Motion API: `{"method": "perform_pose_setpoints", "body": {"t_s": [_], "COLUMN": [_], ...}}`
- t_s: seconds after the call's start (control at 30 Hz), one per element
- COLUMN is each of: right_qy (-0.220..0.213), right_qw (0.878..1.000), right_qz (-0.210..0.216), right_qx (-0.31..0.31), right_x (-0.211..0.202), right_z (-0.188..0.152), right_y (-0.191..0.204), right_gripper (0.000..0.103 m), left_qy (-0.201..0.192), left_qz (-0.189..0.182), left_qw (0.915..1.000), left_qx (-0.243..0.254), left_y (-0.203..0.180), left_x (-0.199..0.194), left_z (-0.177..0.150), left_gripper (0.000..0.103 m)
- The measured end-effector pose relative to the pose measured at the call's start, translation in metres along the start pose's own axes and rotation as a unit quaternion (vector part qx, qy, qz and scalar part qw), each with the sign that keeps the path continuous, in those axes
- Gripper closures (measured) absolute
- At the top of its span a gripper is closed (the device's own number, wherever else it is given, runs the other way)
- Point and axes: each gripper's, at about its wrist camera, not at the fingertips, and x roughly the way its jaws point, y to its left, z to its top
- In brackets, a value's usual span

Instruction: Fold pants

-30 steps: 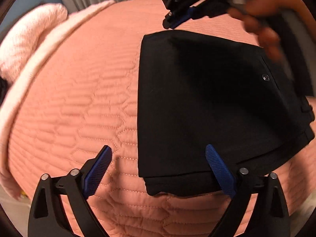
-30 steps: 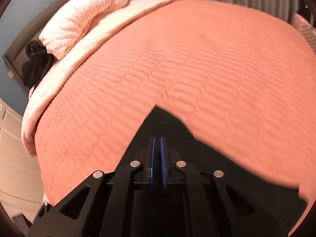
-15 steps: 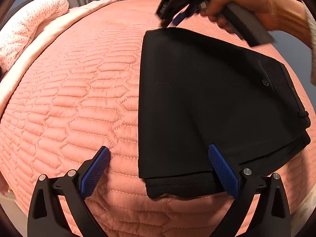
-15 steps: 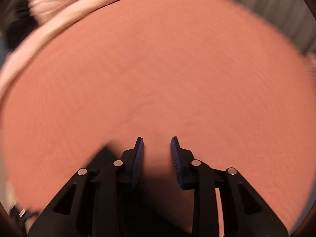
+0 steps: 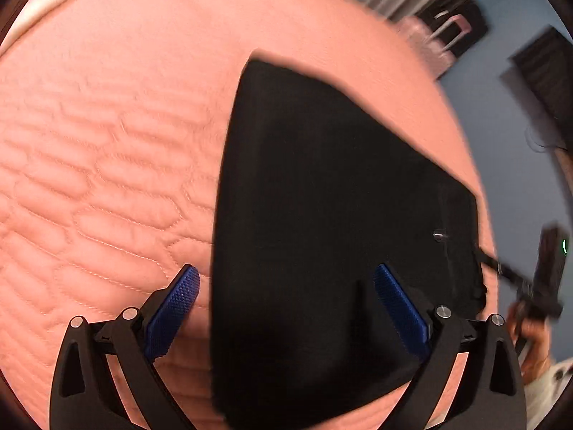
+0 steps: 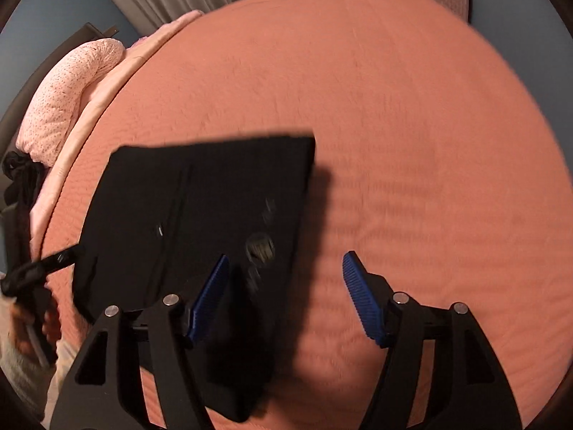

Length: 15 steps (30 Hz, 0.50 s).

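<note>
Your black pants [image 5: 322, 215] lie folded into a compact flat packet on the salmon quilted bedspread [image 5: 107, 179], and neither tool is holding them. From how they lie, you look to be at the end of a fold, with both grippers released above the cloth.

Your left gripper [image 5: 286, 308] has its blue pads spread wide, straddling the near left edge of the pants: one pad sits over bare bedspread, the other over the black fabric. Your right gripper [image 6: 284, 297] is just as wide apart, one pad over the pants' right edge near a faint printed mark, the other over the bedspread beside them. Whether either pad touches the cloth is hard to say through the blur.

If another fold is wanted, the next move calls for both grippers to pinch matching corners on one short edge of the pants, taking every layer, and carry that edge over to the opposite one. If the packet is small enough, only smoothing is left. The layers could slip apart if you grab only the top one.

No container shows in either view. Beyond the pants, a pink speckled pillow [image 6: 68, 96] sits at the head of the bedspread.
</note>
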Motion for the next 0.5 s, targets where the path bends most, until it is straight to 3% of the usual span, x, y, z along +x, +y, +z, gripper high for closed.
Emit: {"method": "perform_pose_setpoints", "body": {"t_s": [0.13,0.2,0.27,0.33,0.43,0.5], "right_qy": [-0.005,-0.015,-0.019,-0.024,-0.034,-0.035], "right_qw": [0.997,0.994,0.992,0.988,0.985,0.989], "right_qz": [0.081,0.112,0.126,0.151,0.166,0.141], "right_qx": [0.004,0.004,-0.001,0.015,0.032,0.02], "right_x": [0.018,0.023,0.026,0.029,0.029,0.03], "right_z": [-0.02,-0.022,-0.019,-0.018,-0.017,-0.018], "right_y": [0.005,0.01,0.012,0.012,0.011,0.015], "right_gripper": [0.037,0.036,0.024,0.018,0.02,0.035], "left_qy": [0.007,0.005,0.003,-0.002,-0.007,-0.006], "left_qz": [0.045,0.047,0.045,0.037,0.028,0.026], "left_qw": [0.9982,0.9976,0.9968,0.9955,0.9936,0.9931], "left_qx": [0.038,0.051,0.067,0.087,0.109,0.114], "left_y": [-0.018,-0.024,-0.028,-0.029,-0.025,-0.024], "left_x": [0.009,0.009,0.011,0.017,0.027,0.03], "left_z": [0.004,0.004,0.006,0.01,0.017,0.018], "left_gripper": [0.006,0.006,0.006,0.006,0.005,0.005]}}
